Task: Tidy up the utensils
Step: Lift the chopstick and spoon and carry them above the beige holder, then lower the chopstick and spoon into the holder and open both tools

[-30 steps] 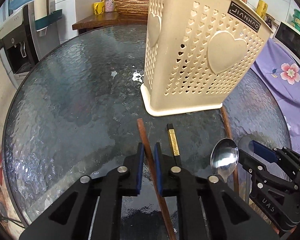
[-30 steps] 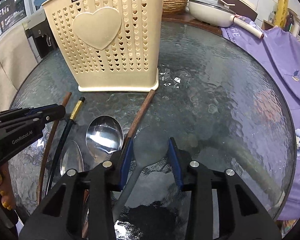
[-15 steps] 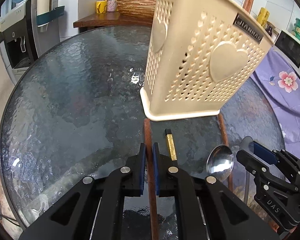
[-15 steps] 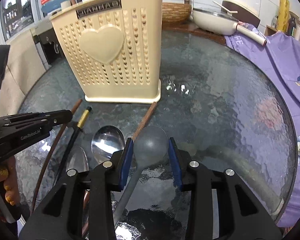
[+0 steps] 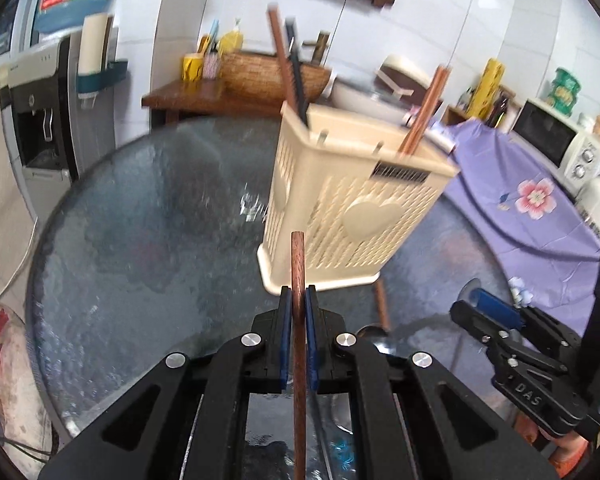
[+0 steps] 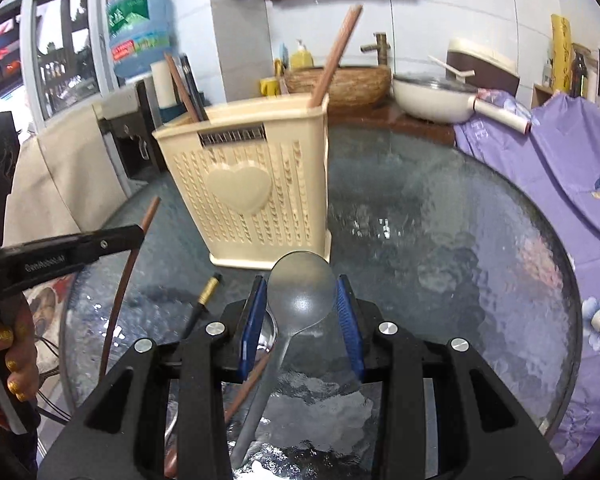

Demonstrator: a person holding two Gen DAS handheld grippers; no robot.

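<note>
My left gripper point(image 5: 299, 298) is shut on a brown wooden chopstick point(image 5: 298, 256), held off the glass table point(image 5: 148, 240) and pointing at the cream heart-pattern utensil basket point(image 5: 352, 216). In the right wrist view the same chopstick point(image 6: 126, 272) hangs from the left gripper point(image 6: 138, 236). My right gripper point(image 6: 302, 294) is shut on the bowl of a grey spoon point(image 6: 302, 284), lifted just in front of the basket point(image 6: 244, 188). The basket holds a brown and a black chopstick point(image 5: 290, 64) at one end and another brown one point(image 5: 424, 116) at the other.
On the table lie a black chopstick with a gold band point(image 6: 202, 306), a shiny metal spoon point(image 6: 266, 338) and a brown chopstick point(image 5: 381, 306). A purple flowered cloth point(image 5: 532, 208) covers the right side. A water dispenser point(image 5: 44, 120) stands left. A hand point(image 6: 12, 356) holds the left gripper.
Both grippers have risen and tipped up, lifting the brown chopstick and the grey spoon off the glass. The basket's rim and the utensils in it have come into view.
</note>
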